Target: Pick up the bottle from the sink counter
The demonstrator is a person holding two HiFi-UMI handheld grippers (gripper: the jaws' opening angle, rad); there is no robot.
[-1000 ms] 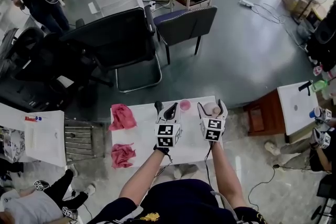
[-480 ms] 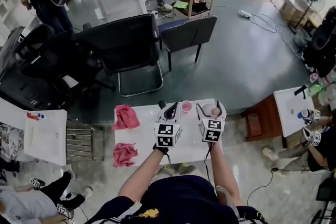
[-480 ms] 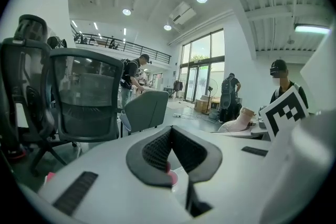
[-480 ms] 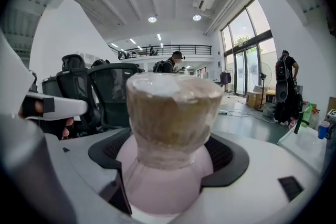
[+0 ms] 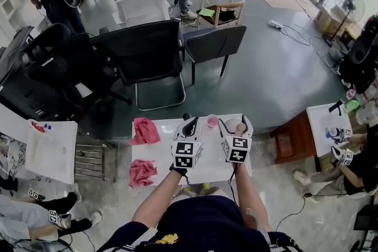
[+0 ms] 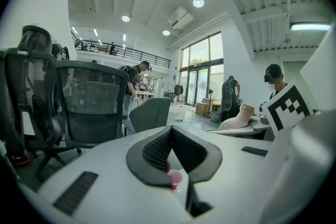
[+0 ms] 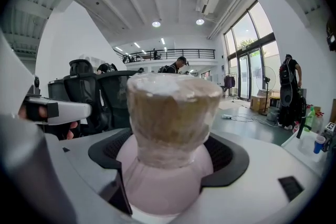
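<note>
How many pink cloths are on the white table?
2. One crumpled pink cloth at the white table's far left corner, a second pink cloth at its near left edge. None seems hidden.

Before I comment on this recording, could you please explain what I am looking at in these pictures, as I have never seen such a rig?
There is no robot: a person holds a two-jaw gripper in each hand. The wide picture comes from a camera on the person's head, looking down; the other two come from cameras riding on the grippers, looking along their jaws. On the white table lie a pink cloth, a second cloth and a pink cup. The left gripper is shut and empty. The right gripper is clamped on the bottle, pale pink with a tan wrapped top. Whether it is off the table, I cannot tell.
</note>
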